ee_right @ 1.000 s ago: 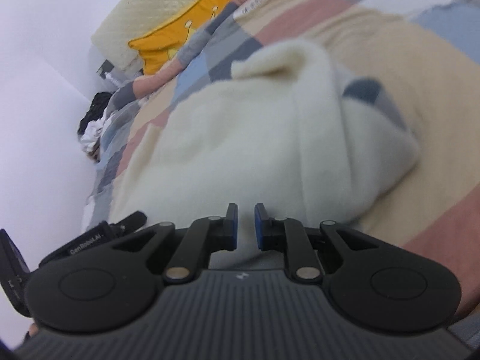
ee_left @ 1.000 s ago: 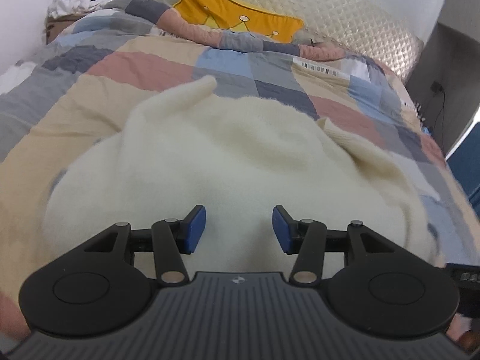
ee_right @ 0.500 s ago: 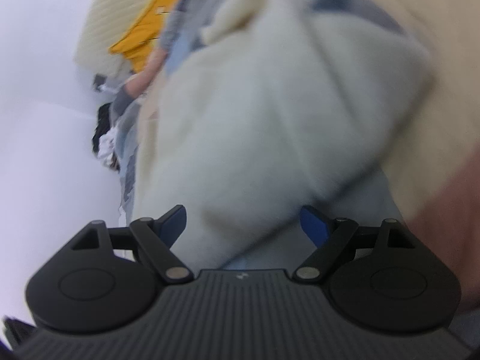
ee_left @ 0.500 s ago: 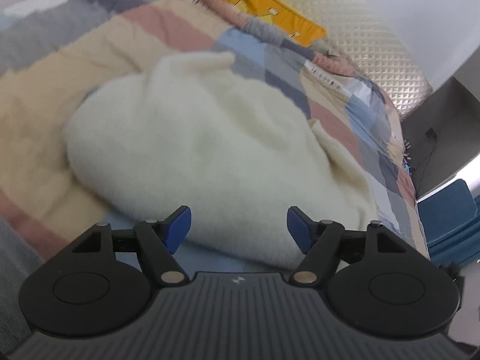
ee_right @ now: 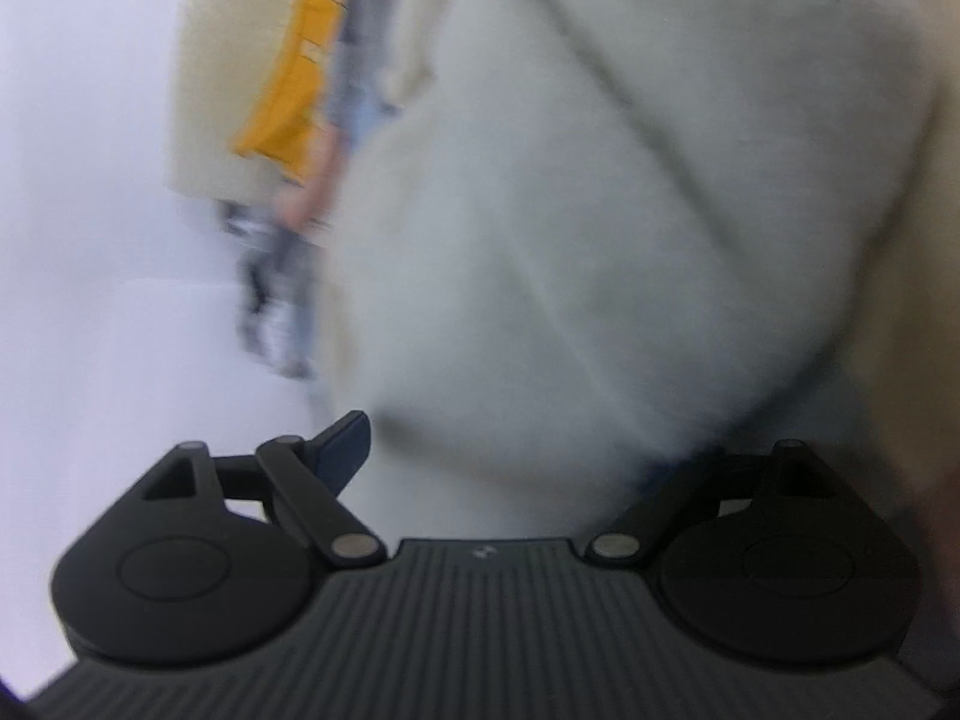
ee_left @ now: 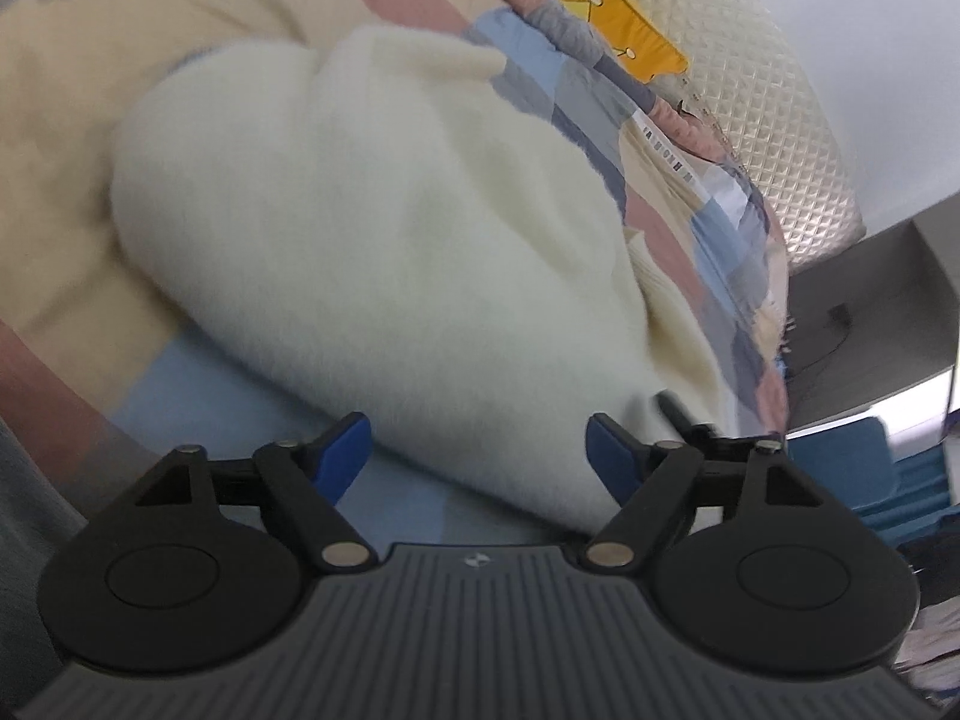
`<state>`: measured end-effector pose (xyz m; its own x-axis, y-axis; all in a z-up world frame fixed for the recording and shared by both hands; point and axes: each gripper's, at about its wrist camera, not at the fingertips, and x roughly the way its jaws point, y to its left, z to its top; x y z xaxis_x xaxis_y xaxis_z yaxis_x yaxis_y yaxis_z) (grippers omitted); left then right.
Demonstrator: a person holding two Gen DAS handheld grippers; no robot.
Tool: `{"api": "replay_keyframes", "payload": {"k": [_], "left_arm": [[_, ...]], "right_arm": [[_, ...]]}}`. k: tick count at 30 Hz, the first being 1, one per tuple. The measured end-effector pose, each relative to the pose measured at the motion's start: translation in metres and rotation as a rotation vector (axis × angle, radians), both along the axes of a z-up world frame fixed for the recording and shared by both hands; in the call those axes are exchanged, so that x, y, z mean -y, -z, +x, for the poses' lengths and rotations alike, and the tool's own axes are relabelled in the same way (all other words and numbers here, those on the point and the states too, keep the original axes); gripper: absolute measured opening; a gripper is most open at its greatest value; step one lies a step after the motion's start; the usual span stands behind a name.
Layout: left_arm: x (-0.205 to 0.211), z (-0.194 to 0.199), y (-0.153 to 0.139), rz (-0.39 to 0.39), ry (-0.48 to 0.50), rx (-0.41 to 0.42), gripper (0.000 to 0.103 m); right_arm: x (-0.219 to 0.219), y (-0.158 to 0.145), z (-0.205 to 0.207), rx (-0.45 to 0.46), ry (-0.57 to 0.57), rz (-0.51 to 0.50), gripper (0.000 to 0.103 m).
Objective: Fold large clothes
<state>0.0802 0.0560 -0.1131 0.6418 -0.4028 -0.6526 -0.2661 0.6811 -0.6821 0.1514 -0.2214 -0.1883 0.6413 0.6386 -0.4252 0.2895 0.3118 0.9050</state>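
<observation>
The left claw (ee_left: 478, 450) is opening, its blue pads (ee_left: 342, 447) spread wide and pressing on nothing; the near edge of the cream fleece garment (ee_left: 372, 228) lies between them. The right claw (ee_right: 480, 450) is opening too, garment bulging between its fingers, unpinched. The garment lies bunched on the patchwork bed (ee_left: 84, 120), a yellow pillow (ee_left: 624, 18) beyond.

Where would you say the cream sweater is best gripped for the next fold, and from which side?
Probably the near rounded edge of the cream sweater, from the near side, low along the quilt. That folded edge bulges thickly between the opening left gripper fingers; the right gripper, also opening, faces the same edge.
</observation>
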Motion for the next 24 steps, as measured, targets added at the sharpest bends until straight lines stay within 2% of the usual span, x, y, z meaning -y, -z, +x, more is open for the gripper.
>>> {"api": "replay_keyframes", "payload": {"k": [4, 10, 12, 14, 17, 24], "left_arm": [[-0.019, 0.005, 0.006, -0.132, -0.06, -0.026, 0.09], [-0.019, 0.012, 0.027, -0.289, -0.067, -0.097, 0.091], [-0.017, 0.015, 0.042, -0.375, -0.084, -0.117, 0.091], [-0.02, 0.018, 0.052, -0.392, -0.133, -0.136, 0.091], [-0.027, 0.018, 0.058, -0.405, -0.226, -0.106, 0.091], [-0.041, 0.028, 0.056, -0.339, -0.339, -0.074, 0.091]], "right_arm": [[0.008, -0.005, -0.002, 0.086, 0.045, 0.135, 0.09], [0.01, -0.017, -0.001, 0.189, 0.055, 0.207, 0.09], [0.011, -0.019, -0.003, 0.209, 0.06, 0.22, 0.09], [0.012, -0.018, -0.006, 0.211, 0.072, 0.233, 0.09], [0.017, -0.014, -0.013, 0.187, 0.093, 0.244, 0.09], [0.017, -0.006, -0.015, 0.118, 0.149, 0.255, 0.09]]}}
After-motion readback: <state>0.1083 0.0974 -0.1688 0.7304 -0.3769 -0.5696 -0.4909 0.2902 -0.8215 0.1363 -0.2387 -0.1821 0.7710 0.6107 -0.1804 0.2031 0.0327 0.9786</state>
